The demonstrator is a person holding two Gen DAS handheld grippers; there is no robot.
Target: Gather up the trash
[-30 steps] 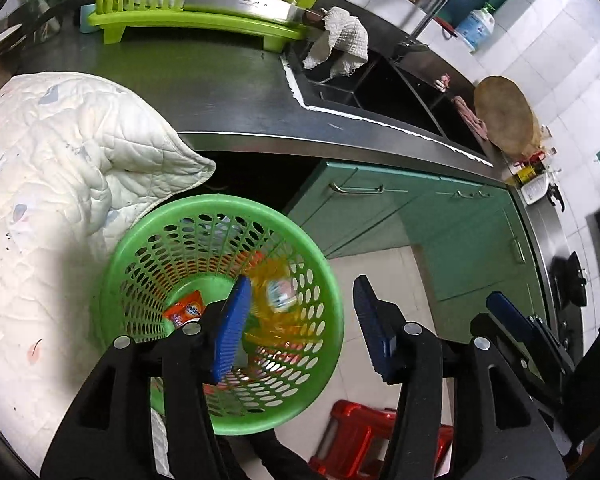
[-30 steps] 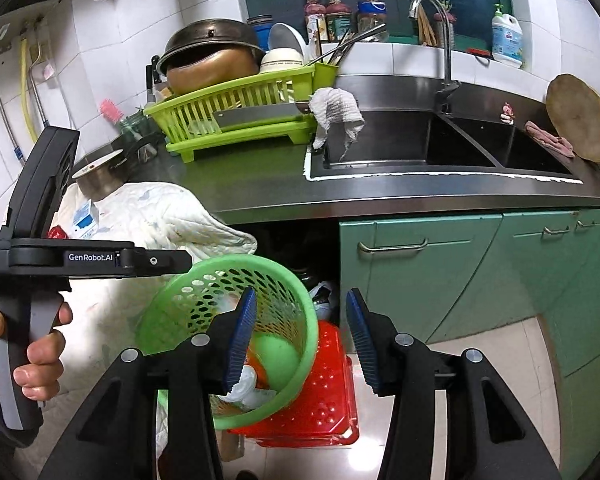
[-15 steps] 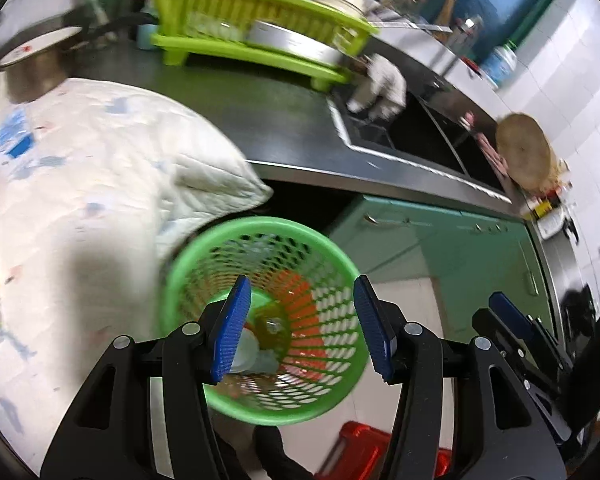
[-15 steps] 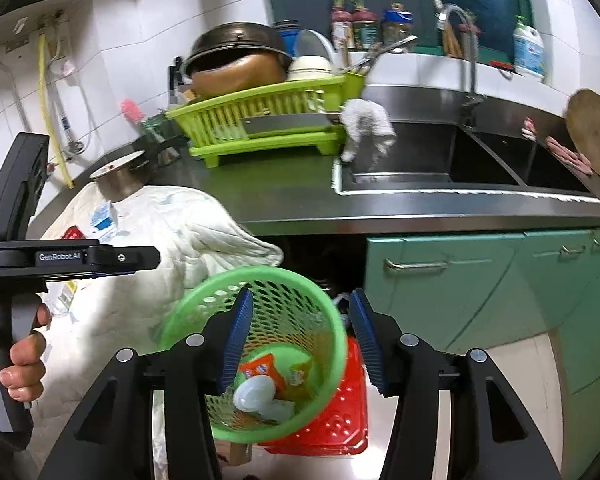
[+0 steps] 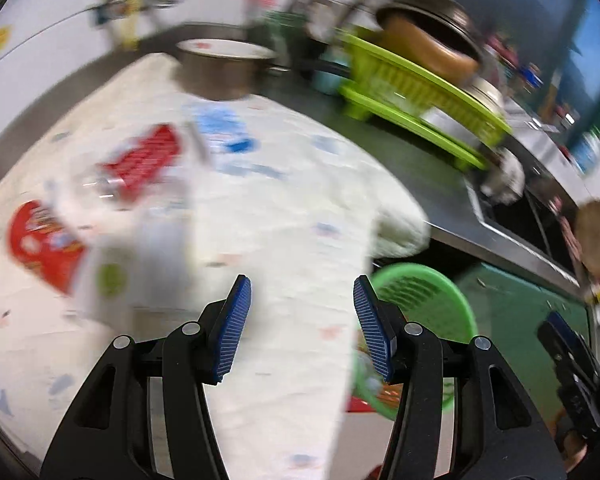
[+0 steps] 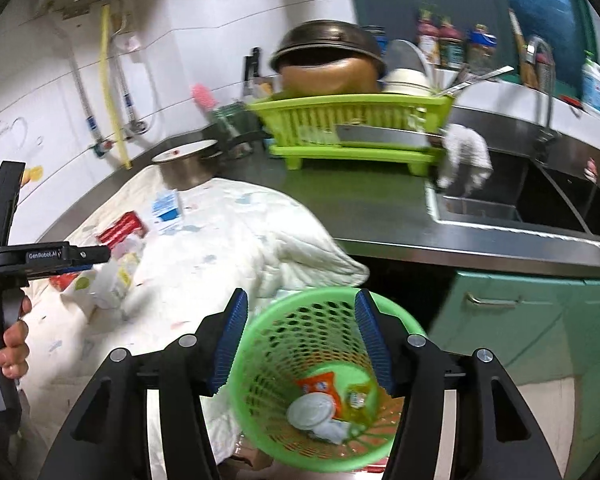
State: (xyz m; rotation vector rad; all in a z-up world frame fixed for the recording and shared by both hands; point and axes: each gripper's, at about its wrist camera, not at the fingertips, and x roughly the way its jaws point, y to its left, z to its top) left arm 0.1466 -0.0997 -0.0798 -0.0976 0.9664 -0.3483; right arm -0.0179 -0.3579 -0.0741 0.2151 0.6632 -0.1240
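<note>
Countertop (image 6: 364,204) of dark steel runs across the kitchen, with a sink (image 6: 512,196) sunk into its right part and green cabinet doors (image 6: 532,312) below. A white quilted cloth (image 6: 220,248) covers the counter's left end and droops over the front edge. A lime dish rack (image 6: 356,128) stands at the back of the counter, carrying a large brown wok (image 6: 328,60), and a steel pot (image 6: 186,166) sits at the cloth's far edge.

Below the counter edge stands a green mesh basket (image 6: 272,364), just beside the hanging cloth. Inside it lie an orange wrapper (image 6: 318,386), a yellow packet (image 6: 356,396) and a pale round lid (image 6: 310,410).

The left gripper (image 5: 302,328) hovers over the cloth with its blue pads (image 5: 232,328) spread apart and nothing between them; this view is heavily blurred. Trash remains on the cloth ahead of it: a red box (image 5: 144,160), a red snack bag (image 5: 44,244), a blue-and-white carton (image 5: 224,136) and a white pack with a green spot (image 5: 112,280).

The right gripper (image 6: 304,344) hangs above the basket, jaws likewise wide and empty.
</note>
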